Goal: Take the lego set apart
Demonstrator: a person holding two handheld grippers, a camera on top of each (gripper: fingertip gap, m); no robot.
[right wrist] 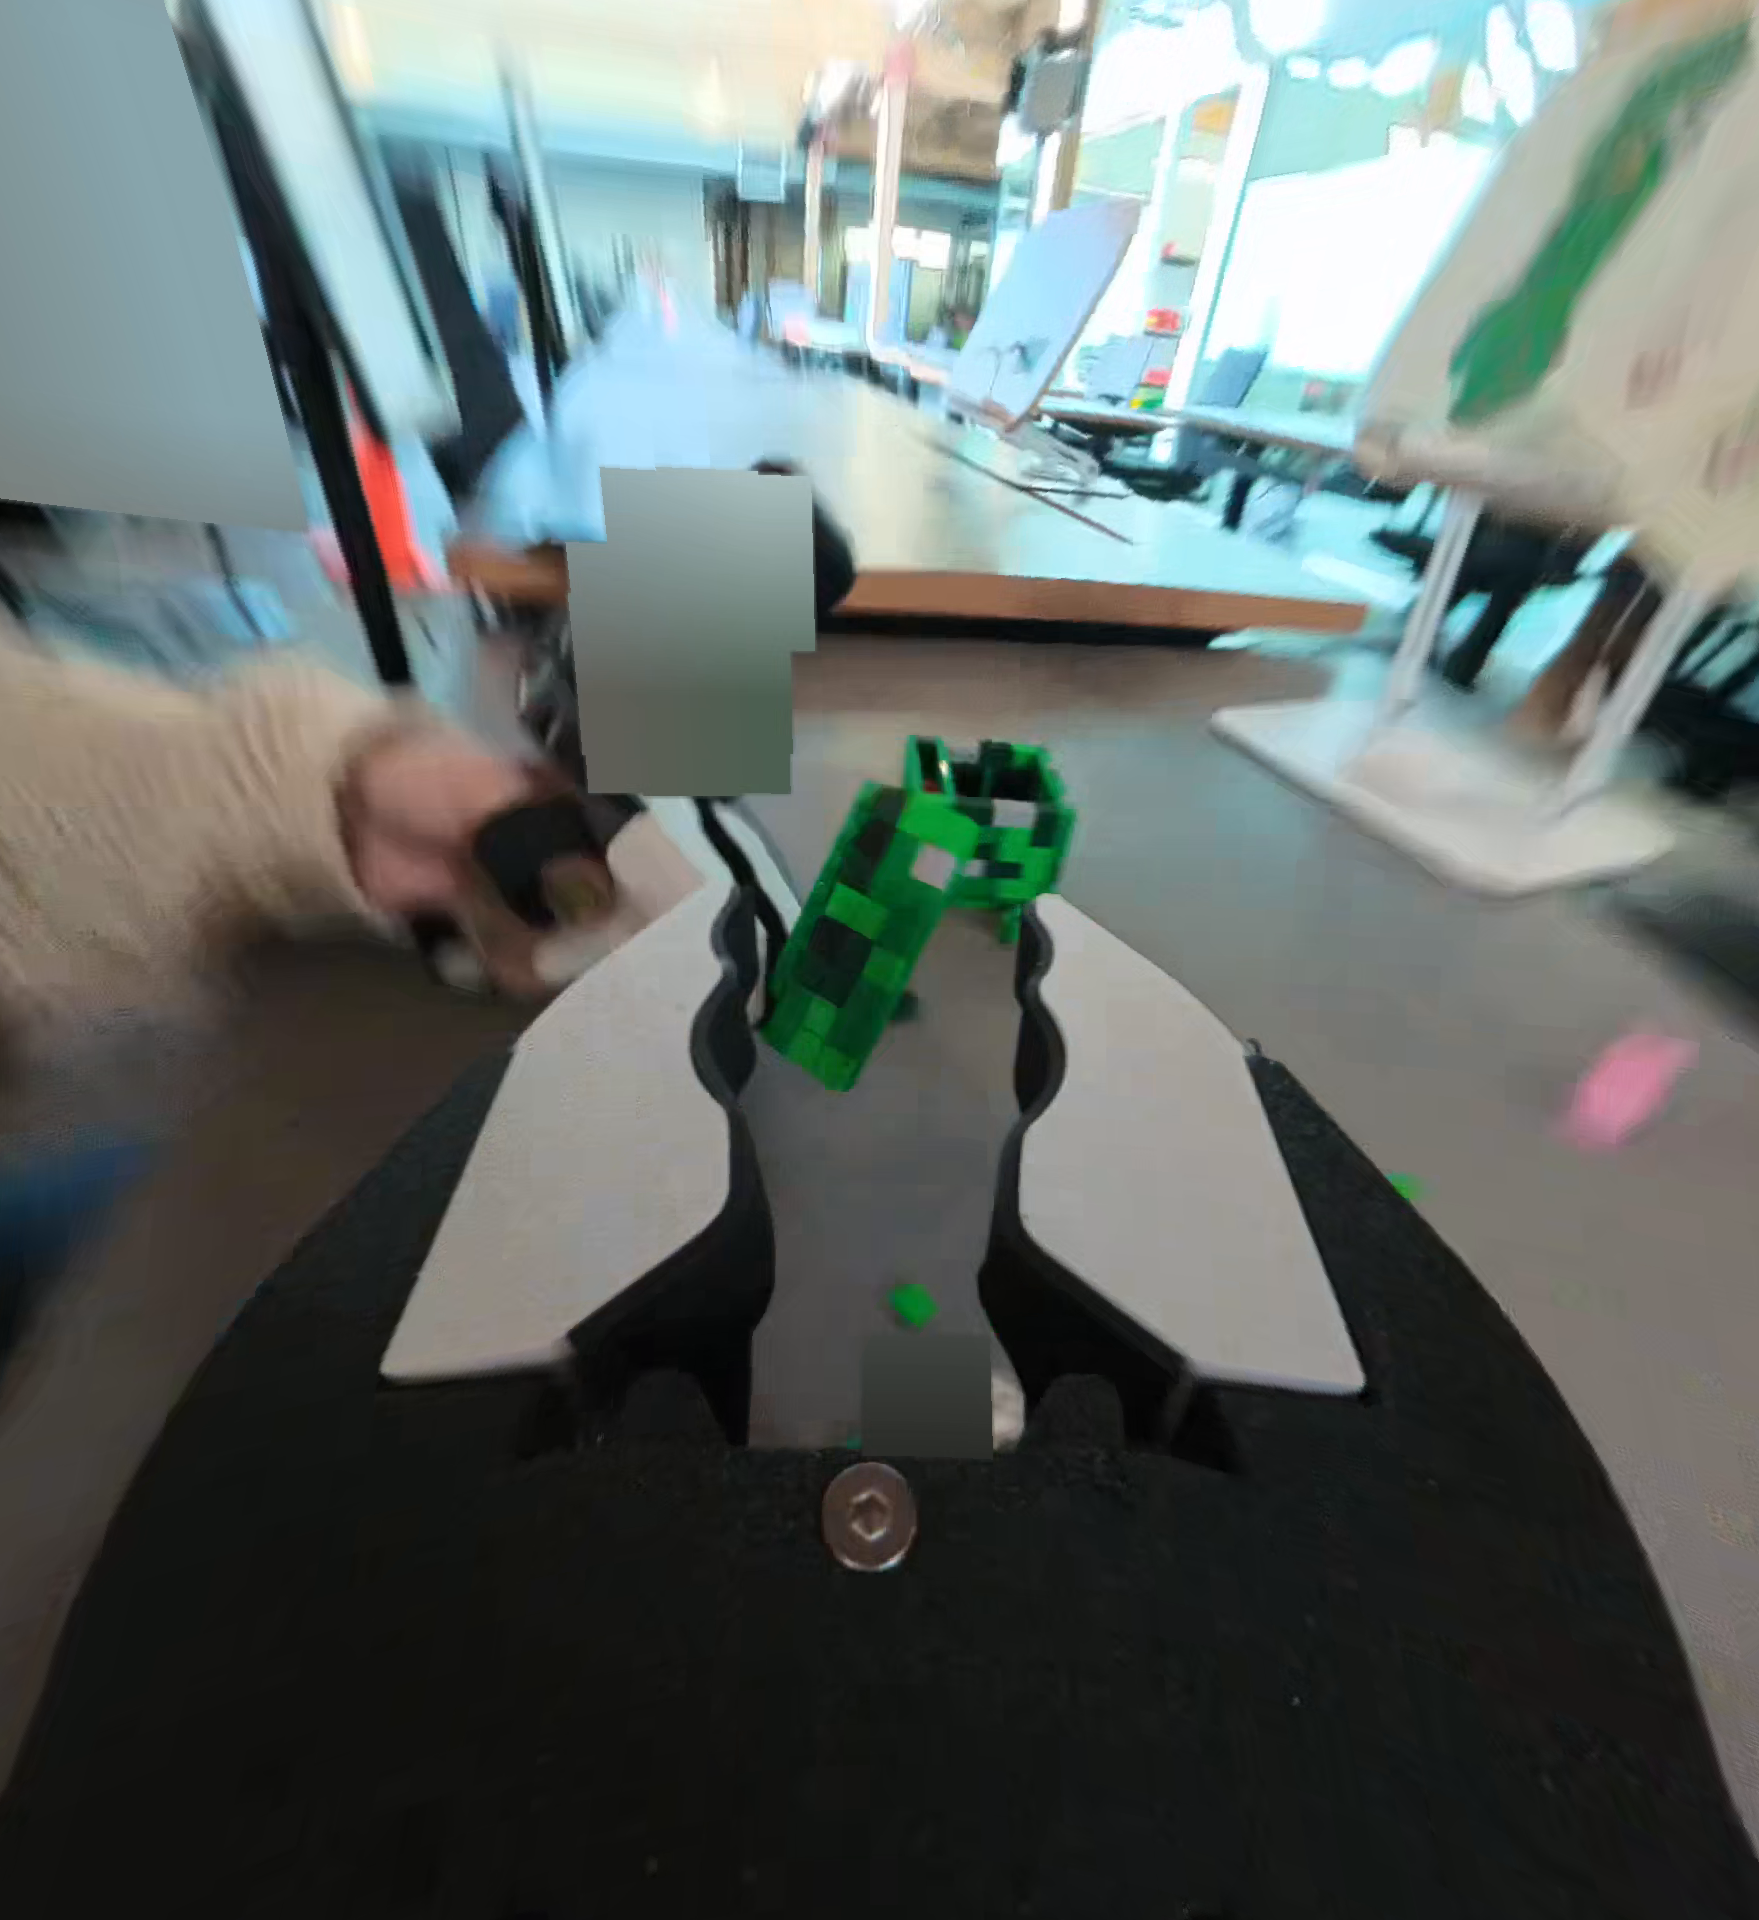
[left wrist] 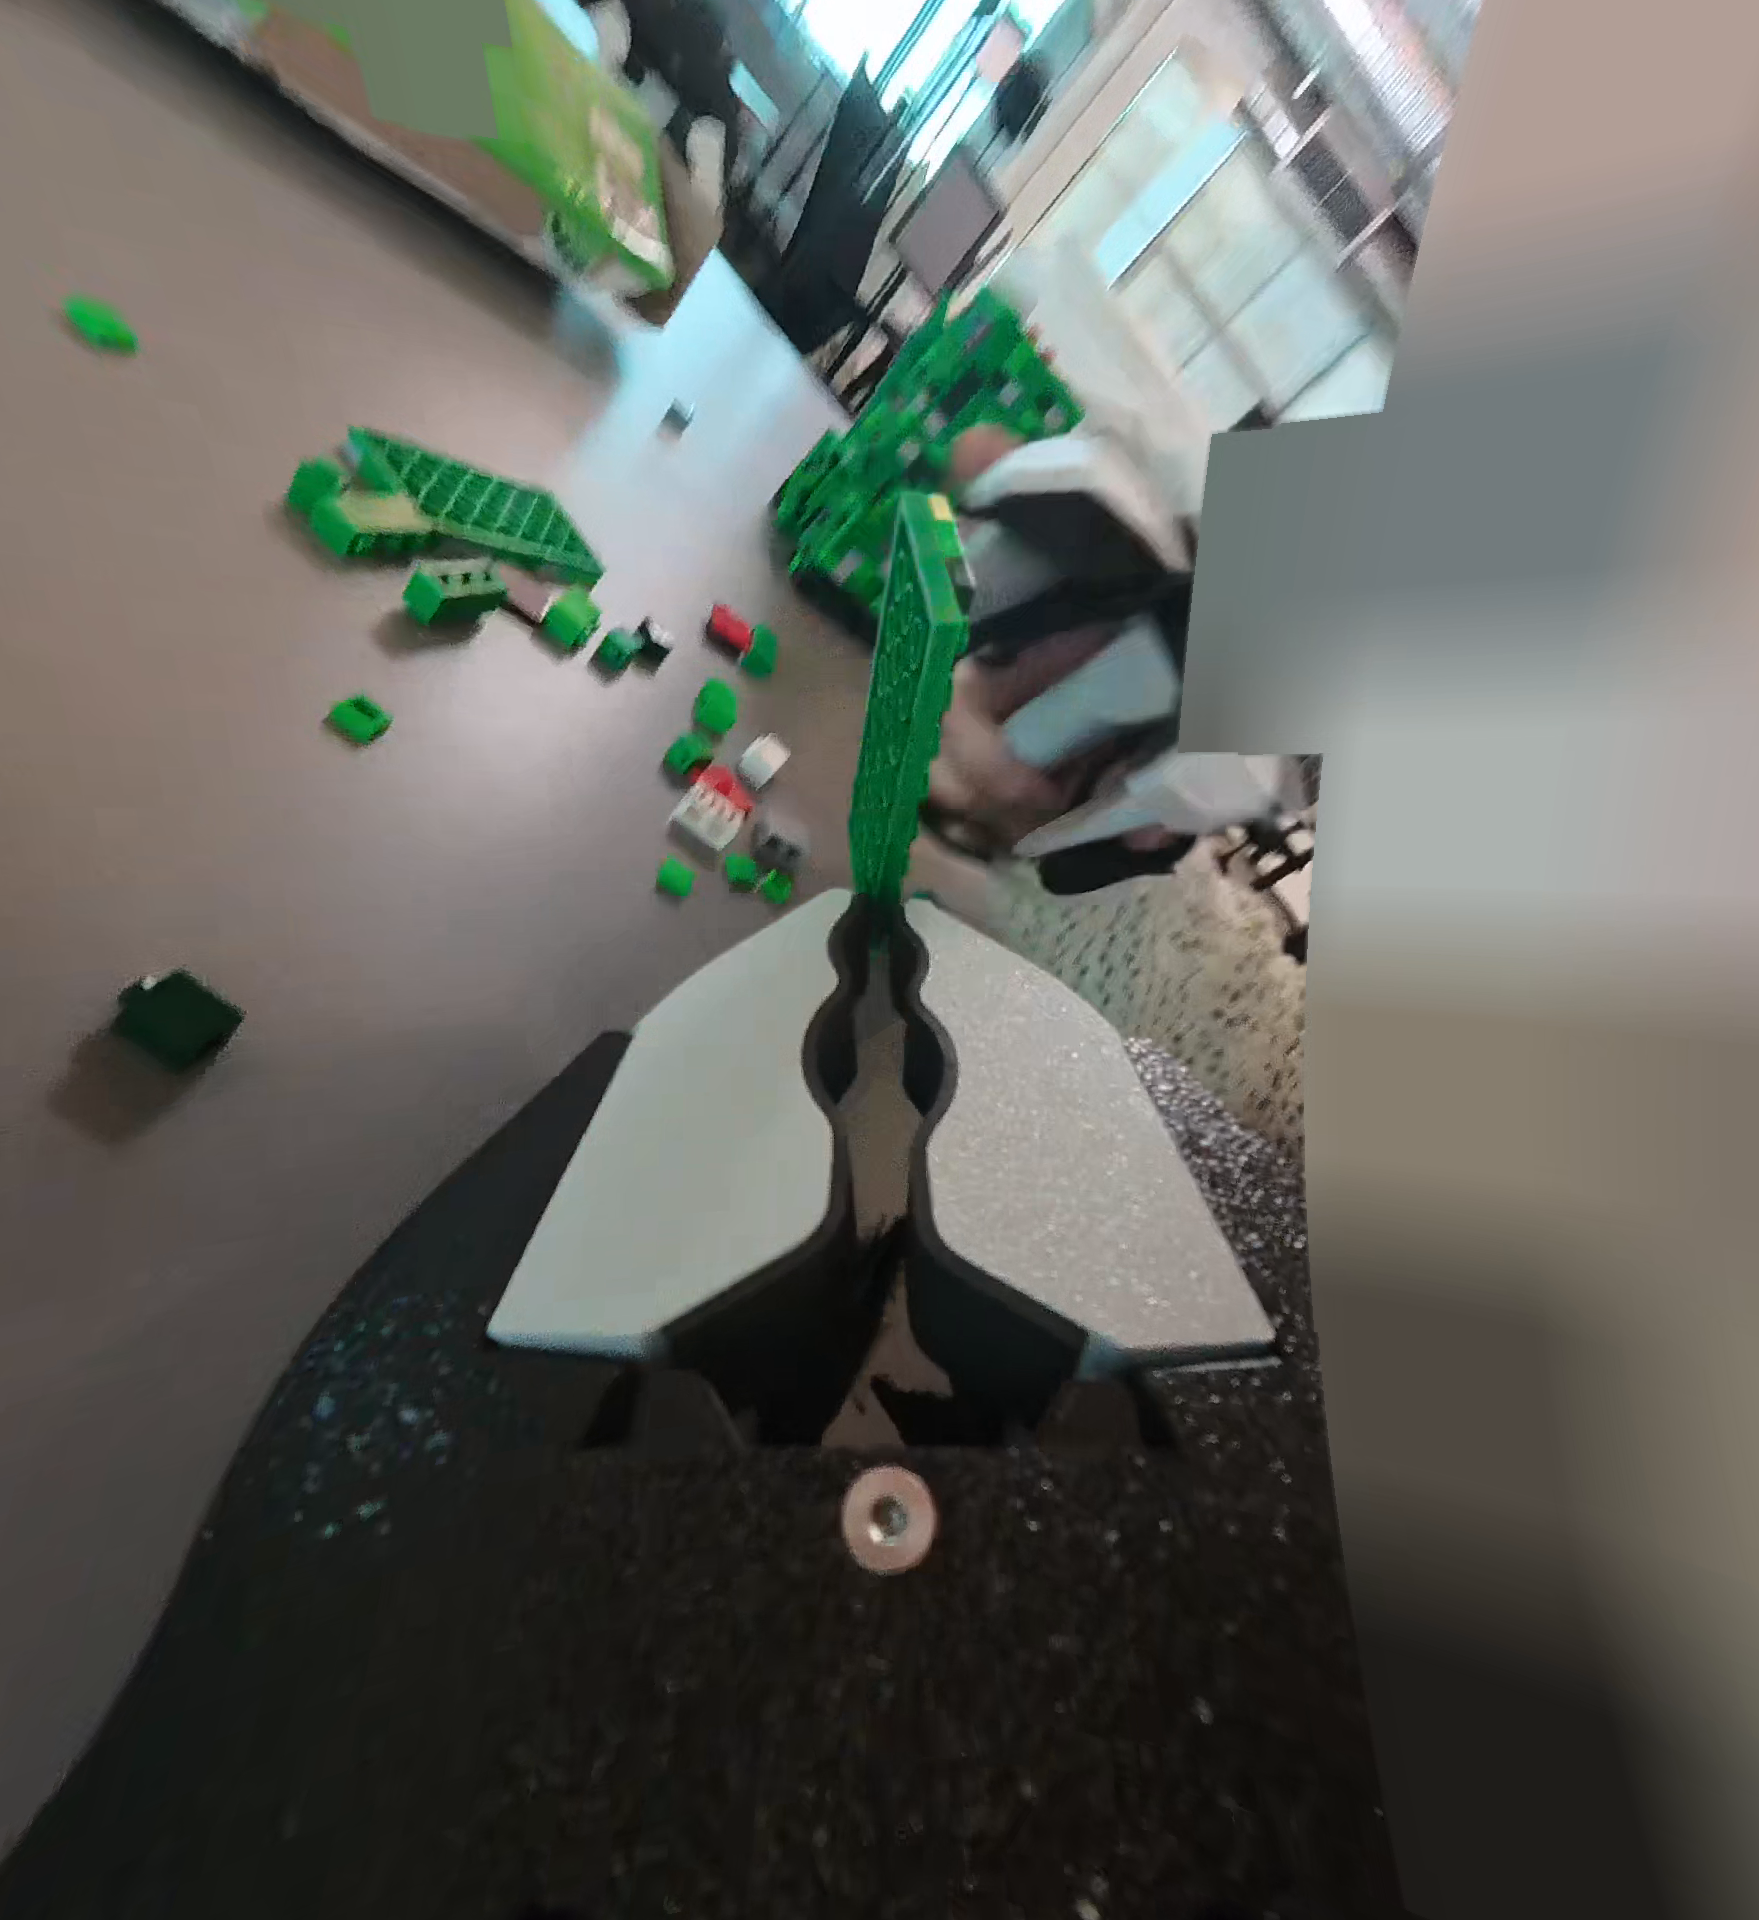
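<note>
The left tongs (left wrist: pixel 880 914) pinch a flat green plate (left wrist: pixel 911 707) by its edge, loose bricks (left wrist: pixel 719 800) strewn on the tabletop (left wrist: pixel 231 831) toward nine o'clock. The right tongs (right wrist: pixel 875 935) gape empty before the remaining green lego build (right wrist: pixel 916 894) at twelve o'clock. The plate's removal seems underway; next probably setting it down and regripping the build, and no writing is legible.

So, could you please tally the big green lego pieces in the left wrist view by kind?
Green plate clamped in the left gripper: 1
Long plate lying on the table: 1
Partly built green structure: 1
Total: 3
</note>
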